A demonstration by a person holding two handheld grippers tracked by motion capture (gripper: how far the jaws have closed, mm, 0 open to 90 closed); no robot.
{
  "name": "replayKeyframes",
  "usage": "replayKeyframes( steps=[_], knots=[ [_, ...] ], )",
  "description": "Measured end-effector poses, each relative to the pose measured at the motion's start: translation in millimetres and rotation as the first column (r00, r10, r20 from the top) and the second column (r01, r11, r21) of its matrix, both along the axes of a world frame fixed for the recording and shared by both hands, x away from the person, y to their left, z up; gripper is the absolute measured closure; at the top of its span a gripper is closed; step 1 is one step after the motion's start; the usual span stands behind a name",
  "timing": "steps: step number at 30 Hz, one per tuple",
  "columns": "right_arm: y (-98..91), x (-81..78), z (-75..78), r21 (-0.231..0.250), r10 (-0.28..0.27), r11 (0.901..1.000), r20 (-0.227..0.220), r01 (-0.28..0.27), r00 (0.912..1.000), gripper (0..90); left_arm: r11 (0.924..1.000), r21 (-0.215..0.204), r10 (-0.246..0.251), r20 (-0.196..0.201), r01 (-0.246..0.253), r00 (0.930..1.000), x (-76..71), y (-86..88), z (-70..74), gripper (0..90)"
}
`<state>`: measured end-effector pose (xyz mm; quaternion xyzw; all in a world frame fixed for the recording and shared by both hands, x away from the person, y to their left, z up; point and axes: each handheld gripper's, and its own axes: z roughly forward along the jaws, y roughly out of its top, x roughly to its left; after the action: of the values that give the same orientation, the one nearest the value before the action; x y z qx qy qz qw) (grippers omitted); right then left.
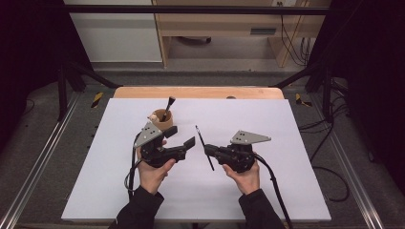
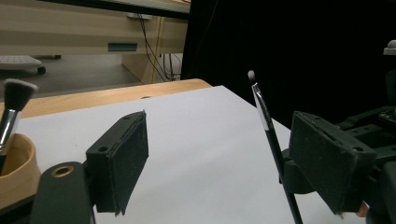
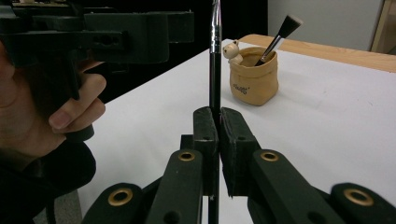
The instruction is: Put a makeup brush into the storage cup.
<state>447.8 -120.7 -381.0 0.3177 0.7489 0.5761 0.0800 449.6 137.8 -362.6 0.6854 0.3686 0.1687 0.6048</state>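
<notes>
Left claw [image 2: 233, 172]: two black padded jaws rise from bottom edge, set wide apart, nothing between pads. Thin brush [image 2: 270, 135]: black handle, silver ferrule, small pale tip uppermost, tilted slightly, just left of right-hand jaw. Right claw [image 2: 378, 126]: dark body at right edge, partly hidden. Tan cup [image 2: 16, 172] at left edge, holding broad brush [image 2: 13, 105] with dark, white-tipped bristles. White worktop [image 2: 196, 140]; wooden edge beyond.
</notes>
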Motion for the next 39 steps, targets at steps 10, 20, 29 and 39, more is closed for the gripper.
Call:
replayKeyframes(
  steps=[10, 20, 29, 39],
  knots=[
    [4.8, -0.8, -4.3, 0.023, 0.002, 0.9997, 0.008, -0.002, 1.0, 85.7, 0.9989, -0.032, -0.035, -0.028, 0.034, 0.999, 0.2, -9.7, -3.1, 26.6],
    [8.4, -1.4, -6.7, 0.037, 0.005, 0.9993, 0.011, -0.005, 0.9999, 85.7, 0.9957, -0.064, -0.071, -0.064, 0.067, 0.9954, 0.7, -16.6, -7.6, 38.1],
    [10.9, -1.4, -7.8, 0.045, 0.007, 0.999, 0.017, -0.008, 0.9998, 85.7, 0.9918, -0.099, -0.089, -0.09, 0.08, 0.9919, 0.7, -19.7, -9.2, 50.5],
    [13.3, -1.4, -8.6, 0.048, 0.011, 0.9988, 0.016, -0.012, 0.9998, 85.7, 0.9915, -0.106, -0.086, -0.094, 0.075, 0.9919, -0.5, -20.4, -9.4, 62.7]
  ],
)
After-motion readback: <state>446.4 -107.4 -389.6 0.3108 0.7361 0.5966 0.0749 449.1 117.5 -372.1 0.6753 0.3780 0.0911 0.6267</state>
